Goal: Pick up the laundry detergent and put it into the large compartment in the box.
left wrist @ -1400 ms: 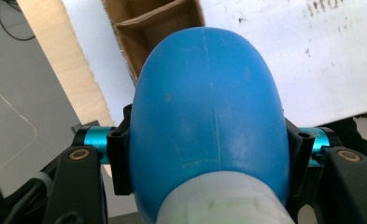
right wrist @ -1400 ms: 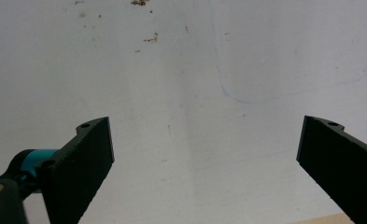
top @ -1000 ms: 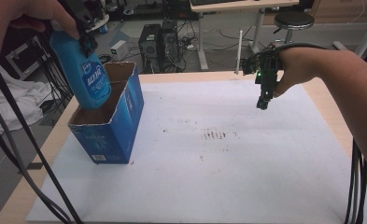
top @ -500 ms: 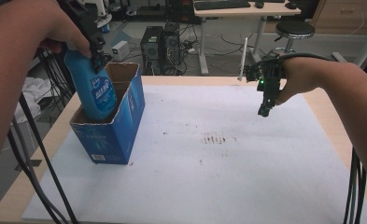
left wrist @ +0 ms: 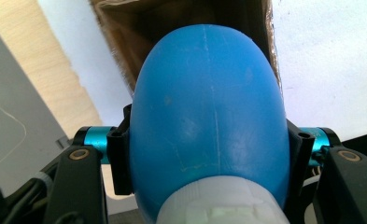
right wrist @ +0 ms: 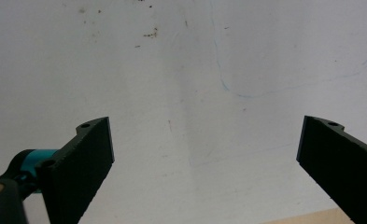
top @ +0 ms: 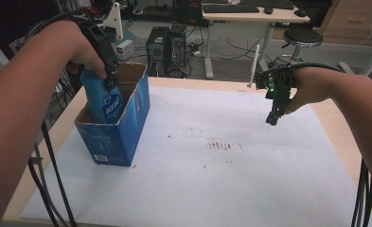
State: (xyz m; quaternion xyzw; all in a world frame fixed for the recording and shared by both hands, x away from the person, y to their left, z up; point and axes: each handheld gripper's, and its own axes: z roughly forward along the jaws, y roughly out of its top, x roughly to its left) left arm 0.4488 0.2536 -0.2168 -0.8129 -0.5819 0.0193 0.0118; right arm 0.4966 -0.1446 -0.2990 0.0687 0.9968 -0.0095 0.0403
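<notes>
We have lowered the blue bottle, clamped in our left gripper, partway into the blue cardboard box beneath it, so release comes next, while our right gripper hangs wide open and empty.

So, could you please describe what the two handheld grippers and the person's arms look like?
Both the left gripper and the right gripper have black, flat-faced jaws on black bodies with turquoise metal fittings. The right one carries a small green light. Black cables trail from them. Both forearms are bare, with no sleeves or gloves showing.

Glossy smooth plastic bottle between matt black fingers; below them, a rough-edged cardboard box.
</notes>
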